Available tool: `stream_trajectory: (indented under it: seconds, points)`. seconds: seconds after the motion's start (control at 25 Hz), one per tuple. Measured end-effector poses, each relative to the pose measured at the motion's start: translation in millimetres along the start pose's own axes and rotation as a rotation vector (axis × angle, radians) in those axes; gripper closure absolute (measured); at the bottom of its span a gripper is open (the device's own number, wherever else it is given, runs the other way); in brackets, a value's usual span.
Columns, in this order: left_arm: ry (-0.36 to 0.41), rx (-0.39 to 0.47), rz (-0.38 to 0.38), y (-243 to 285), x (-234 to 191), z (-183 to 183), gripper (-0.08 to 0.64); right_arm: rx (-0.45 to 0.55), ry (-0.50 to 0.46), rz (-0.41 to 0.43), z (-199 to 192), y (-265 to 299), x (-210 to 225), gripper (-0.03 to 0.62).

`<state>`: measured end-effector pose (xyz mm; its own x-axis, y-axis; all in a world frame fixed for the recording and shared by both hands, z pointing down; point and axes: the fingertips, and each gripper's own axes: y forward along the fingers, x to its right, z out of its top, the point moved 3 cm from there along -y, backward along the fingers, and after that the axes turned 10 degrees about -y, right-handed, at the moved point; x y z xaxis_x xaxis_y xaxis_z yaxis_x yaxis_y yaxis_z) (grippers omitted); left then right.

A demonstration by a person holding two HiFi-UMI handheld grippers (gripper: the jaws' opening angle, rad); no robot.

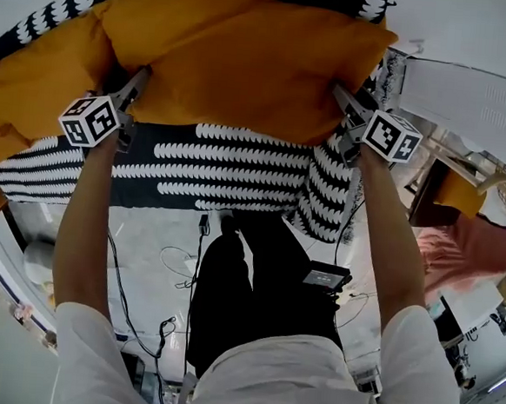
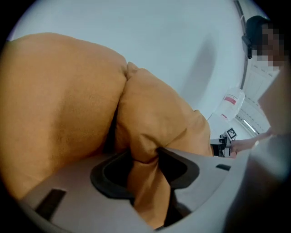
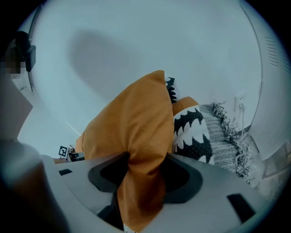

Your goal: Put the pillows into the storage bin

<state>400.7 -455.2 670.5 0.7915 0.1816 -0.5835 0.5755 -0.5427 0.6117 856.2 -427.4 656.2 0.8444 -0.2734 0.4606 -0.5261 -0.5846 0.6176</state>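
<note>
The orange pillow (image 1: 247,57) is plump and smooth, with each end corner bunched into a fold; the left gripper (image 1: 133,87) and right gripper (image 1: 341,97) have their jaws clamped on those folds. It sits over the far edge of a black-and-white patterned pillow (image 1: 212,172). A second orange pillow (image 1: 44,84) presses against its left side.

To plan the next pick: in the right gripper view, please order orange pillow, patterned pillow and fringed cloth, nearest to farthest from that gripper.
1. Orange pillow: pinched in the jaws.
2. Patterned pillow: just behind it, to the right.
3. Fringed cloth: farthest, at the right edge.
</note>
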Motion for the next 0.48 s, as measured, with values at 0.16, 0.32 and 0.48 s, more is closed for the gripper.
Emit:
stream_trajectory:
  seconds: [0.16, 0.32, 0.48]
  points:
    - [-0.001, 0.032, -0.002, -13, 9, -2, 0.416, 0.027, 0.003, 0.027, 0, -7, -6, 0.389]
    - [0.010, 0.080, 0.002, -34, 22, -7, 0.457, 0.072, -0.028, 0.054, 0, -19, -21, 0.471]
    - [0.019, 0.106, -0.009, -50, 40, -6, 0.476, 0.110, -0.067, 0.048, 2, -35, -33, 0.557]
